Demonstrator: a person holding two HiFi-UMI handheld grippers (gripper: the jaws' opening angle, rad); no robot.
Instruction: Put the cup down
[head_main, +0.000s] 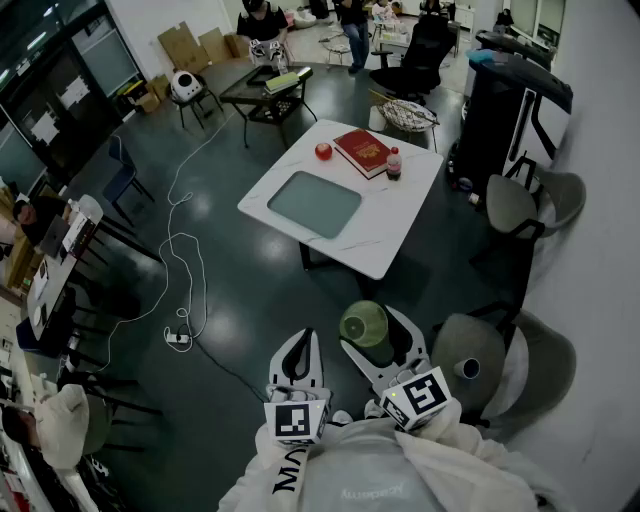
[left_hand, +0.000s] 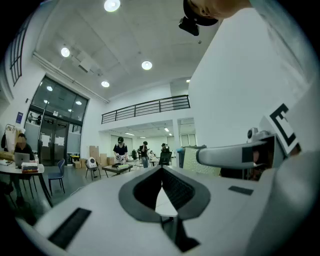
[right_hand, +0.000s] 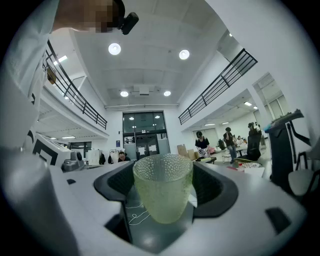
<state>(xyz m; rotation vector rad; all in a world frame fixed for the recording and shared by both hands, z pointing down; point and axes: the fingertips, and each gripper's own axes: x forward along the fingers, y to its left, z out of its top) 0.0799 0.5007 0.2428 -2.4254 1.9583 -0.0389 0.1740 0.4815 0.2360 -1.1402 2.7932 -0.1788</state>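
The right claw (right_hand: 164, 186) is clamped on a pale green, bumpy-textured translucent glass cup (right_hand: 162, 196). Its 2 dark pads press the cup's sides, w/ the jaws standing wide. The cup is upright, mouth up. In the head view the right claw (head_main: 376, 338) holds the cup (head_main: 362, 324) in the air over the dark floor (head_main: 250, 300). It is near the closest edge of the white square table (head_main: 405, 215) but not over it.

The left claw (left_hand: 162, 169) has its jaws together at the tips, w/ nothing btwn them. In the head view the left claw (head_main: 301, 348) sits just beside the right one, both pointing toward the table. Each carries a cube w/ black-and-white square markers (head_main: 297, 420) at its rear.

On the table lie 4 things:
- a grey-green rectangular tray (head_main: 314, 203)
- a red apple (head_main: 323, 151)
- a red book (head_main: 362, 152) just beside the apple
- a small dark bottle (head_main: 393, 164) at the book's right

All are well apart from the cup. A white cable (head_main: 185, 250) snakes over the floor left of the table. 2 grey round-backed chairs (head_main: 520, 200) stand at the right.
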